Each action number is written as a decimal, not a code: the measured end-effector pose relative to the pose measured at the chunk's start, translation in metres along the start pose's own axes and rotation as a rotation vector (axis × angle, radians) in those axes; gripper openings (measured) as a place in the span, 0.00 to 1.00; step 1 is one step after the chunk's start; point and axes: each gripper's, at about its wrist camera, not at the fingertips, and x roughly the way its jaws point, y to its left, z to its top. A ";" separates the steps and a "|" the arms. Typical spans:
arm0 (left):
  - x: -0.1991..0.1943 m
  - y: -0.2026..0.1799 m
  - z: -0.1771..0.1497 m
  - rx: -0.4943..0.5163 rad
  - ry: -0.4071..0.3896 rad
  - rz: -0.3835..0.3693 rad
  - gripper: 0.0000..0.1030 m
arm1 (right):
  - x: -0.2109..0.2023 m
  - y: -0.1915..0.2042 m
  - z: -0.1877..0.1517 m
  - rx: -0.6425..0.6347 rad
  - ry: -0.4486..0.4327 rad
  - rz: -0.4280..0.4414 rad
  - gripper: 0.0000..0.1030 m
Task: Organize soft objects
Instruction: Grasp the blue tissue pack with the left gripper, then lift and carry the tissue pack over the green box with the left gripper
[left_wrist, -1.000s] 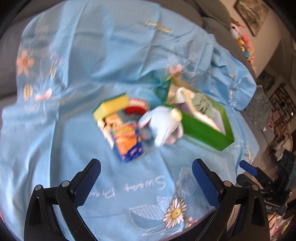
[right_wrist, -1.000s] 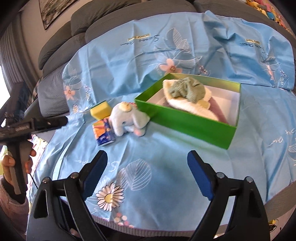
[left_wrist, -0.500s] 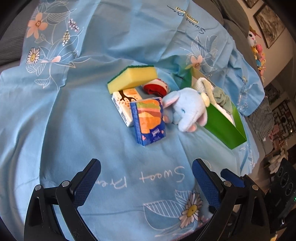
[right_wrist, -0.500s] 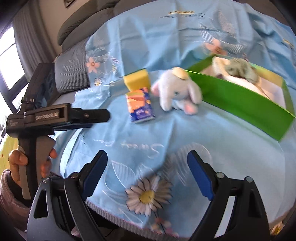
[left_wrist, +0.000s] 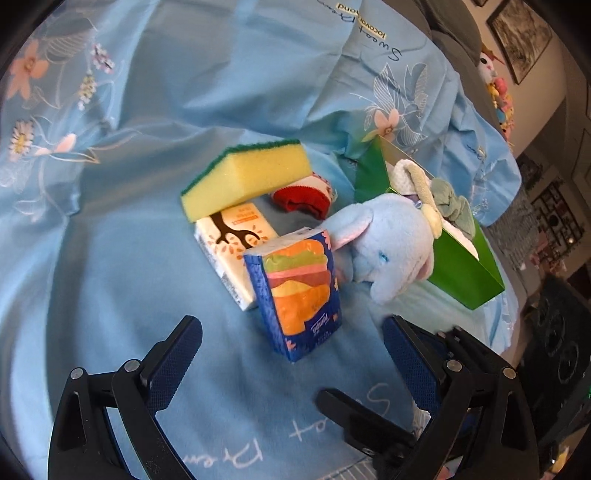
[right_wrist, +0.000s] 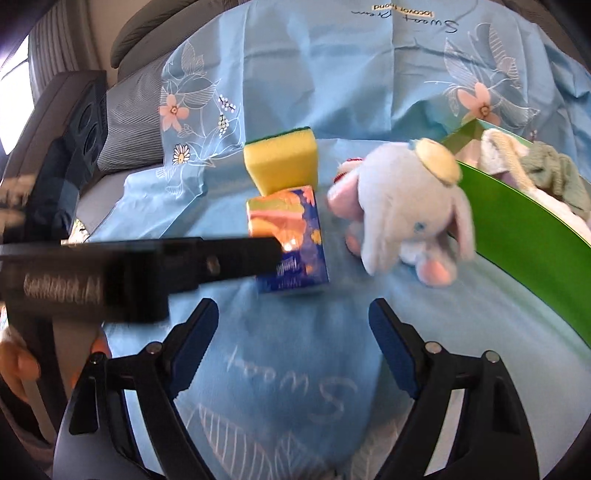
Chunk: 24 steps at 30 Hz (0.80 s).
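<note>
A blue plush elephant (left_wrist: 391, 243) lies on the blue cloth against a green box (left_wrist: 465, 266) that holds folded towels (left_wrist: 450, 203). A colourful tissue pack (left_wrist: 299, 291) stands before it, next to a white tissue pack (left_wrist: 232, 251), a yellow sponge (left_wrist: 247, 177) and a red-and-white cloth (left_wrist: 303, 199). My left gripper (left_wrist: 291, 354) is open, just short of the colourful pack. My right gripper (right_wrist: 293, 336) is open, facing the pack (right_wrist: 291, 243) and the elephant (right_wrist: 402, 214). The box (right_wrist: 524, 236) is at its right.
The blue floral cloth (left_wrist: 110, 258) covers a grey sofa (right_wrist: 155, 44). The left gripper's body (right_wrist: 122, 269) crosses the right wrist view at the left. A dark speaker (right_wrist: 85, 125) stands at the far left, and shelves with clutter (left_wrist: 554, 221) lie beyond the cloth's right edge.
Both grippers have moved in closer to the pile; the objects appear larger. The left gripper's body now reaches across in front of the colourful pack in the right wrist view.
</note>
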 end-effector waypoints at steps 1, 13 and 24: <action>0.003 0.002 0.001 -0.005 0.004 -0.019 0.96 | 0.005 0.000 0.003 -0.001 0.003 0.006 0.78; 0.023 0.006 0.011 -0.032 0.053 -0.148 0.63 | 0.049 0.002 0.019 -0.020 0.071 0.043 0.57; 0.012 0.003 0.001 -0.029 0.045 -0.148 0.51 | 0.041 0.003 0.018 -0.022 0.066 0.041 0.49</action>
